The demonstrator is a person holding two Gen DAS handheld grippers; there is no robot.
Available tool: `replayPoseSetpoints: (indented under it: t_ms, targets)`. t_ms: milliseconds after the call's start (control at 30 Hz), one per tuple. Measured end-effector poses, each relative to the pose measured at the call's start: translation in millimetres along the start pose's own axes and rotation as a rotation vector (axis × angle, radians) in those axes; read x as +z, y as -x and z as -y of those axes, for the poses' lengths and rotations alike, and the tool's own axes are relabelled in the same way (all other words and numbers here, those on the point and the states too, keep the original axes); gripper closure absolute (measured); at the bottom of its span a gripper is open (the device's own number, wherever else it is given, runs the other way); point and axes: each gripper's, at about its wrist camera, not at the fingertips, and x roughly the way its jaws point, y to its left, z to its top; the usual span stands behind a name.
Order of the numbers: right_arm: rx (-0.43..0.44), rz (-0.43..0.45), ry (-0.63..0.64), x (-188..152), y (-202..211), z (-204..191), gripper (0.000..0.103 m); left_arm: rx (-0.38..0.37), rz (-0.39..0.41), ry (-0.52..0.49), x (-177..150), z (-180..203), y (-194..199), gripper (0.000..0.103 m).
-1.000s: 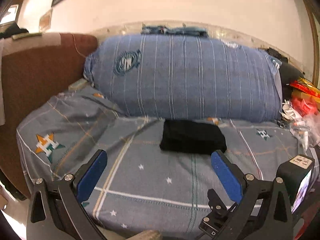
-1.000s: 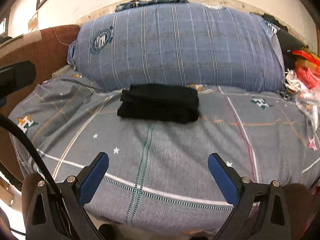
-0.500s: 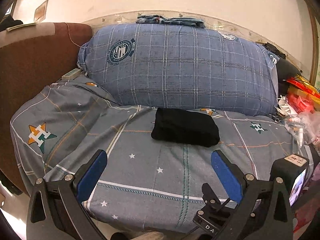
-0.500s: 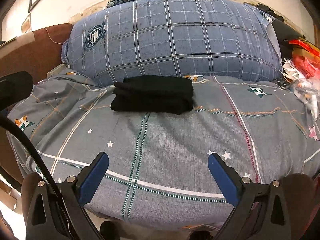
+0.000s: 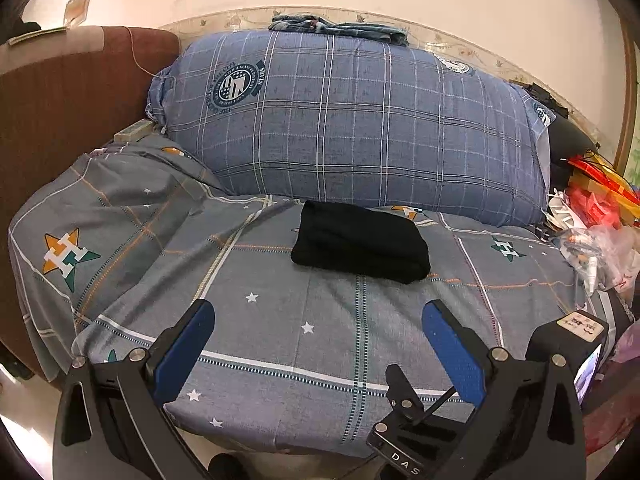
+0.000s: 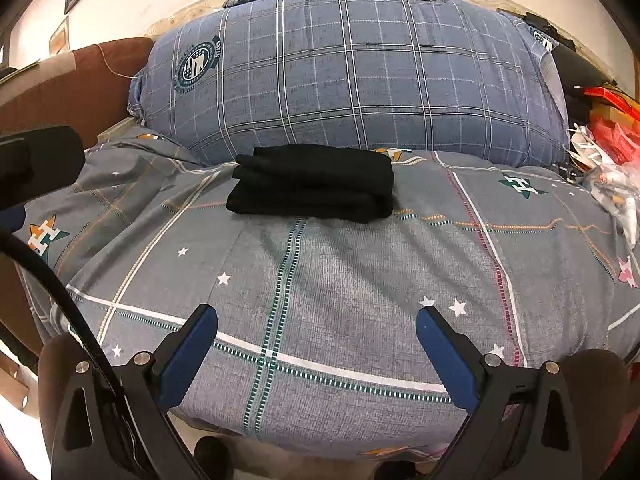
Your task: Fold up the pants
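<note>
Black pants [image 5: 360, 242] lie folded into a compact rectangle on the grey star-print bedsheet [image 5: 280, 340], just in front of the big blue plaid pillow [image 5: 352, 128]. They also show in the right wrist view [image 6: 312, 184]. My left gripper [image 5: 318, 334] is open and empty, hovering over the bed's near edge, well short of the pants. My right gripper [image 6: 316, 336] is open and empty too, also back at the near edge.
A brown headboard or sofa side [image 5: 60, 112] stands at the left. Cluttered bags and packets [image 5: 596, 216] sit at the right edge of the bed. Folded denim [image 5: 340, 28] lies on top of the pillow. The right gripper's body [image 5: 576, 344] shows at lower right.
Both grippers have pulled back and tilted a little; the pants sit slightly farther and lower in view. The pants have not moved on the bed.
</note>
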Motion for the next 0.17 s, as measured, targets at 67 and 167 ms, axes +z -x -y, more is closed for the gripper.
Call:
replayPoseSetpoints:
  t_ms: [67, 167]
  targets:
    - [-0.001, 0.005, 0.0, 0.0, 0.8, 0.4, 0.001, -0.001, 0.002, 0.002, -0.6, 0.5, 0.5, 0.0]
    - [-0.001, 0.007, 0.002, -0.8, 0.9, 0.3, 0.001, -0.002, -0.007, 0.007, -1.2, -1.1, -1.0, 0.0]
